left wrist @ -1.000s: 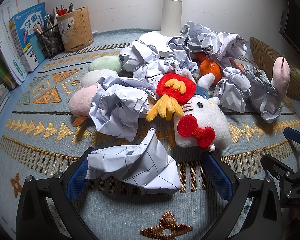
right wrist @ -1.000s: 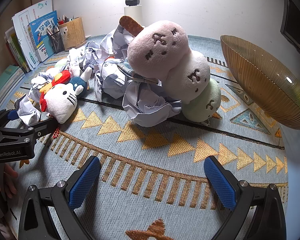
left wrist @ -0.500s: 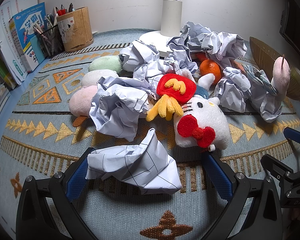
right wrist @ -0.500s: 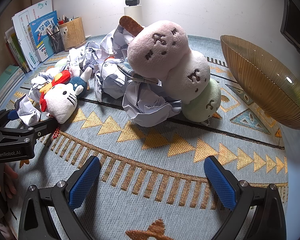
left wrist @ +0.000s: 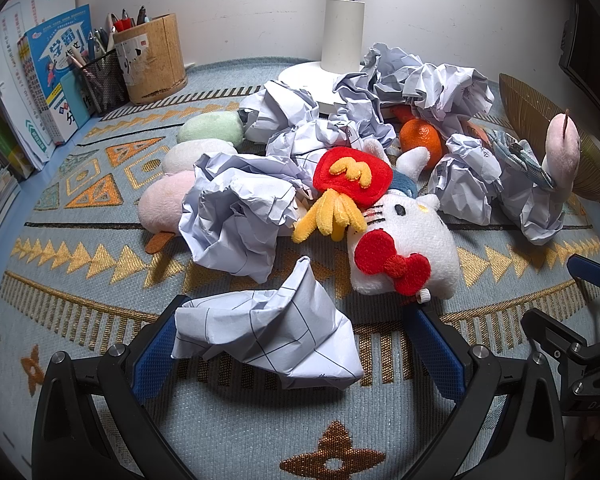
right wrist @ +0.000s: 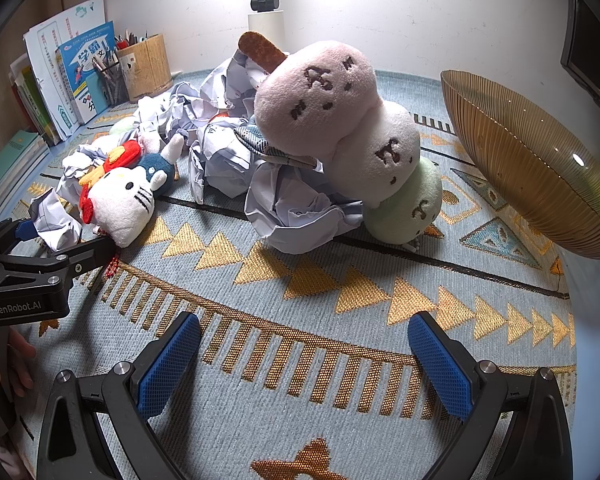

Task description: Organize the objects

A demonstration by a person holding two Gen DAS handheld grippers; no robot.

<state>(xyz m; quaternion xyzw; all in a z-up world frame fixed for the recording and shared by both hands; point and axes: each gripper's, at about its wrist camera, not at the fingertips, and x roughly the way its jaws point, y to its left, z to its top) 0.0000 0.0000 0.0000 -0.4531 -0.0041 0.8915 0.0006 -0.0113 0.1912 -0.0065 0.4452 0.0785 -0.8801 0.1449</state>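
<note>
Item 1. Left hand-held gripper (left wrist: 292,344): jaws spread wide, straddling a loose crumpled sheet of paper (left wrist: 268,332) that is lying on the patterned mat (left wrist: 80,280) covering the table. The left blue pad is touching or nearly touching the sheet's edge; the right pad is standing clear of it. It is sitting low and squared to the sheet, which I judge to be the set-up for a pinch; nothing is being held yet.

Item 2. Right hand-held gripper (right wrist: 304,356): jaws wide, empty, hovering over bare mat in front of the pile, apparently waiting its turn.

Item 3. Clutter heap, mid-table: several more paper balls (left wrist: 236,220) are lying tangled among soft toys, namely a white cat plush (left wrist: 404,248) with a red bow, a red and yellow fries plush (left wrist: 352,180), and a pink, white and green dumpling plush (right wrist: 352,140) leaning tilted on paper, propped up only by the wad beneath it. An orange (left wrist: 420,140) is sitting half buried behind.

Item 4. Amber ribbed bowl (right wrist: 520,160): standing at the right edge, tipped on its side, well apart from the sheet; a likely receptacle, though I cannot tell for which items.

Item 5. Pen pots (left wrist: 148,64) and books (left wrist: 56,76): already lining the back left wall.
</note>
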